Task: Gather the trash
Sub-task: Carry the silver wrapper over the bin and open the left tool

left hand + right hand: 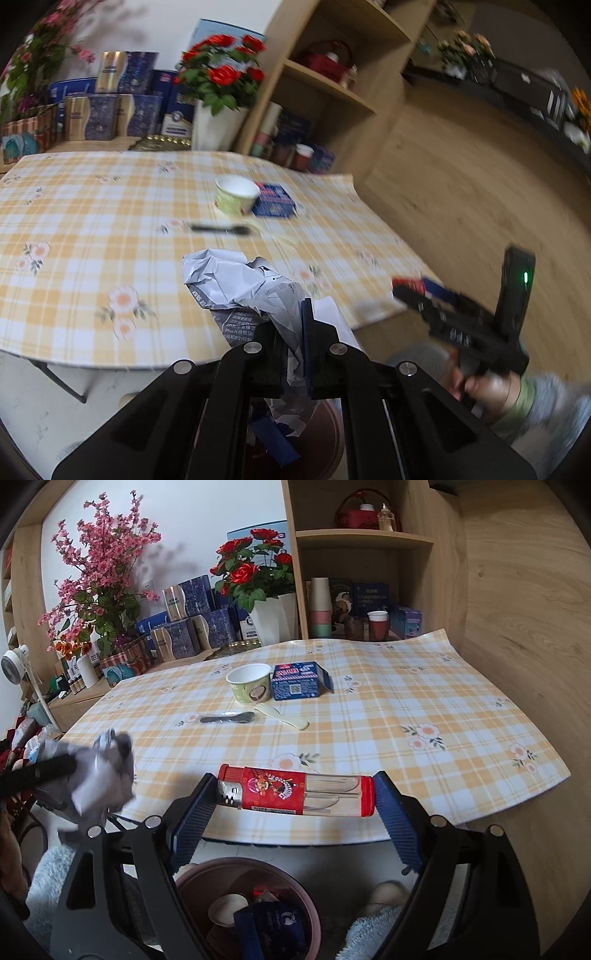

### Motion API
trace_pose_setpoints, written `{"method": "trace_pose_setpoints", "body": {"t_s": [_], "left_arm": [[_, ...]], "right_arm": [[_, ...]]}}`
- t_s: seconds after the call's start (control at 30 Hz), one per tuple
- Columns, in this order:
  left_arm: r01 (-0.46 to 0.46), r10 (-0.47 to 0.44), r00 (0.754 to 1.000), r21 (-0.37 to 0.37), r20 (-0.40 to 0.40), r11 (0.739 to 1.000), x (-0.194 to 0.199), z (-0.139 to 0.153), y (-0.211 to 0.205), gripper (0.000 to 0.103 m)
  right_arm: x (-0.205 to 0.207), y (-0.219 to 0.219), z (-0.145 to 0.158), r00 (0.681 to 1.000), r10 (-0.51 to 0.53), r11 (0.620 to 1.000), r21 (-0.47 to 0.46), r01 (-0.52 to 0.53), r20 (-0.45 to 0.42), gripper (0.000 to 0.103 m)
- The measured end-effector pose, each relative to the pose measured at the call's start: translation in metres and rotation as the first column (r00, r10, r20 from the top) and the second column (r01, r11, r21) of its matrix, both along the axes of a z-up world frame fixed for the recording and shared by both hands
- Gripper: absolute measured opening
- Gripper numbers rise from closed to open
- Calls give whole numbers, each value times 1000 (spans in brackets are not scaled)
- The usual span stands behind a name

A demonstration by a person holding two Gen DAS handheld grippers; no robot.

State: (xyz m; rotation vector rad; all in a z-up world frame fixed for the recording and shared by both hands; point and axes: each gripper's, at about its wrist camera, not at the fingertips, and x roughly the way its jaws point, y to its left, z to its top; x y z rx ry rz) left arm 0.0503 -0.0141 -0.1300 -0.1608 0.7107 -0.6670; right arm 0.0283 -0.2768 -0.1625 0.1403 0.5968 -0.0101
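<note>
Red plastic, a lighter [295, 792], spans the right tool [295, 794] from pad to pad, its long axis lying crosswise between the wide-set jaws and parallel to the near edge of the bench [461, 716]; the pads press on its two ends. Just below and nearer than that edge stands the brown bin [314, 915], already holding scraps, so I judge the coming move a short carry back and down. The left tool [295, 354] is clamped tight on a crumpled grey wrapper [236, 288], off the bench's near edge too; the right tool appears nearer the bin.
</note>
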Motion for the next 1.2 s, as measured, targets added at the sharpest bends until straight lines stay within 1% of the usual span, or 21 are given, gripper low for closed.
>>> {"method": "trace_pose_setpoints", "body": {"t_s": [0.2,0.33,0.43,0.6,0.73,0.97,1.07,1.17,1.2], "left_arm": [[81,-78,996,79,-36,994,-25,-42,-23,7],[117,-110,992,120,-63,986,-35,-67,-34,7],[143,-127,986,152,-105,978,-35,-84,-43,7],[154,-116,973,184,-201,971,-23,-111,-51,7],[175,-116,958,215,-262,961,-16,-126,-57,7],[164,-42,920,287,-389,944,-4,-157,-57,7],[160,-23,909,297,-417,941,0,-164,-55,8],[147,-11,905,289,-425,946,1,-165,-53,11],[142,-10,906,283,-423,949,2,-164,-52,16]], "right_arm": [[-14,-10,-19,999,-35,999,-4,35,-18,84],[-20,-16,-29,998,-48,999,-11,48,-28,84],[-22,-20,-35,998,-53,999,-10,52,-32,84],[-17,-24,-43,997,-55,998,8,56,-51,84],[-15,-20,-45,998,-35,999,4,35,-55,84],[-11,-12,-50,998,-2,1000,-8,1,-69,84],[-10,-10,-52,997,5,1000,-10,-6,-76,84],[-7,-9,-54,996,7,1000,-11,-8,-90,84],[-7,-8,-55,996,8,1000,-13,-10,-94,84]]}}
